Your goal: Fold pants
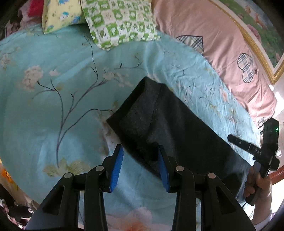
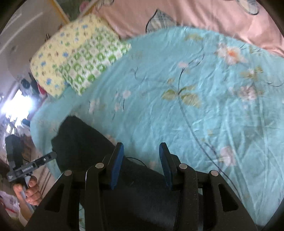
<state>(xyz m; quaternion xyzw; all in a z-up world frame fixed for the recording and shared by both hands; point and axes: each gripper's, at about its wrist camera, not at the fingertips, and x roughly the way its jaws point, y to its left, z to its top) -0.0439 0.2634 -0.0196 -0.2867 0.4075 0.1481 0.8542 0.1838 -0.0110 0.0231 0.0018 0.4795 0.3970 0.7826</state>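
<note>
Two hand-held grippers hover over a bed, each seen from its own wrist camera. The left gripper (image 1: 140, 160) has its two blue-padded fingers spread apart, gripping nothing; its right pad (image 1: 162, 167) overlaps the near edge of the dark grey pants (image 1: 159, 117). The pants lie flat as a long folded strip, running from just ahead of the left gripper back toward its right. In the same view, far to the right, a bare hand (image 1: 257, 186) clasps the handle of the right gripper, which points in toward the pants.

The right gripper (image 2: 141, 160) is also released, its fingers wide apart and empty, held above the pants (image 2: 85, 142), which stretch ahead and to its left and pass beneath its fingers. To its far left, the left hand (image 2: 30, 191) holds the other gripper's handle.

No containers are visible.

The surface is a turquoise bedspread (image 1: 53, 115) printed with branches and pale flowers. Beyond the grippers sit a green checked pillow (image 1: 120, 23) and a yellow pillow (image 1: 60, 14), touching. A pink quilt (image 1: 213, 44) with plaid heart patches lies further off, beside a gold-framed picture (image 1: 257, 40).
</note>
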